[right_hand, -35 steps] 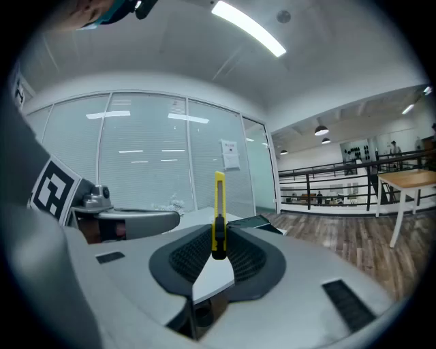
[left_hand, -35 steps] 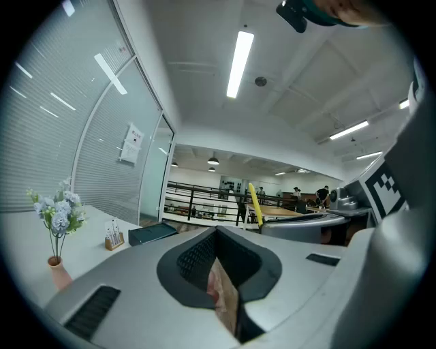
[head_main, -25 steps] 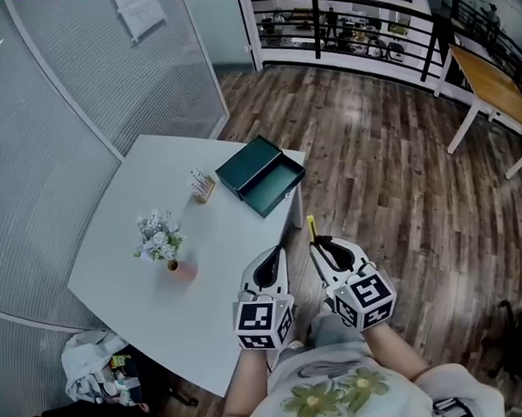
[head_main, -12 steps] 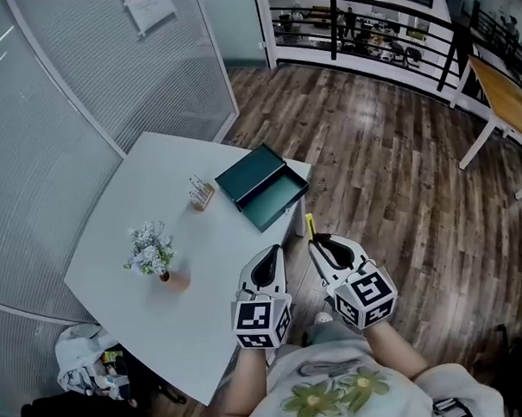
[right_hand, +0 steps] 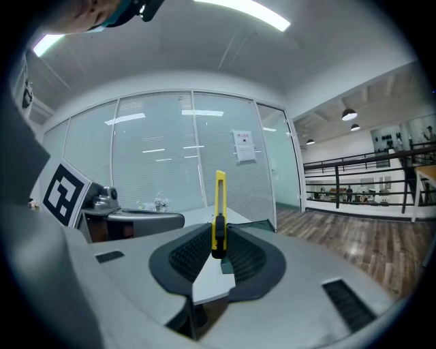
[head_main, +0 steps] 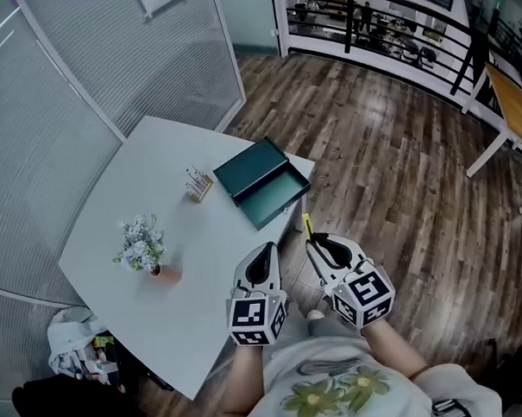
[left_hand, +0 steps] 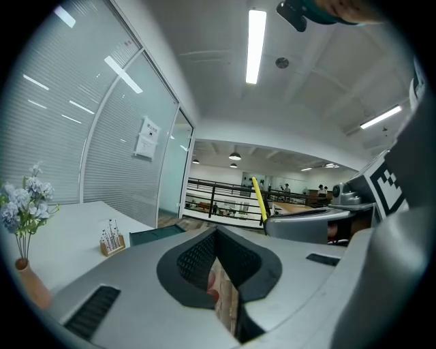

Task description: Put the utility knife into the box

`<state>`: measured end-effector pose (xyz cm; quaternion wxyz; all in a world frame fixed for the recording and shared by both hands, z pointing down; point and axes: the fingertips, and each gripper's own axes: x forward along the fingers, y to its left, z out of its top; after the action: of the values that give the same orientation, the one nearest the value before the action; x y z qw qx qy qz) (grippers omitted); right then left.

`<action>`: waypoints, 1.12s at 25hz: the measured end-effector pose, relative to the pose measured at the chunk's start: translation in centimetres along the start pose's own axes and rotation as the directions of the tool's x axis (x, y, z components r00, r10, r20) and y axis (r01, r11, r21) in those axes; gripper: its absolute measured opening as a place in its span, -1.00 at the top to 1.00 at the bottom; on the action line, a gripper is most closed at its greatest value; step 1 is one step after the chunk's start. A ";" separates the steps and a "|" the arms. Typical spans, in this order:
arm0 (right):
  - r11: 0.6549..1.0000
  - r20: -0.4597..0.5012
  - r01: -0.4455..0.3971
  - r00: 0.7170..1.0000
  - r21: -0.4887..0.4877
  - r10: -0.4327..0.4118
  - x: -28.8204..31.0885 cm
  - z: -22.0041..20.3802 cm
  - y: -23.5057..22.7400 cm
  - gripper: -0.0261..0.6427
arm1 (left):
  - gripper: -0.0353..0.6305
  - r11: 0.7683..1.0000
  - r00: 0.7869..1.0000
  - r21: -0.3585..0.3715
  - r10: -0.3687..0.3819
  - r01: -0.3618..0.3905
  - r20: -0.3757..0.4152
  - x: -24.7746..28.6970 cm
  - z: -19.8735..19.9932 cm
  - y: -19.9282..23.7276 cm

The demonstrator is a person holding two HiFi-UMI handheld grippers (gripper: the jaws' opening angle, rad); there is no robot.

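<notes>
Right tool (head_main: 317, 242): closed on the yellow utility knife (right_hand: 219, 204), which sticks up past its tips, just off the counter's edge.
Left tool (head_main: 265, 257): closed, with nothing in it.
Counter (head_main: 157, 191): white, with flowers (head_main: 140, 243) on it.
Box (head_main: 251, 171): green and open at the far corner, well apart from the knife.
Change: the grip is the same as a second ago, and only the view has shifted a little. The knife probably still needs carrying to the box.
</notes>
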<state>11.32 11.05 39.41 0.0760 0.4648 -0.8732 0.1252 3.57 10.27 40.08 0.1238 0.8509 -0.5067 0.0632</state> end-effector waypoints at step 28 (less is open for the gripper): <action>0.991 -0.072 -0.055 0.996 -0.126 0.046 18.0 4.5 -9.8 0.71 | 0.89 0.998 0.997 -0.025 0.058 -0.059 -0.056 14.0 2.5 13.2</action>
<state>9.34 -9.80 41.00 0.1322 0.4323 -0.8878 0.0869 -1.39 -8.28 42.87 0.1473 0.8319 -0.5285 0.0837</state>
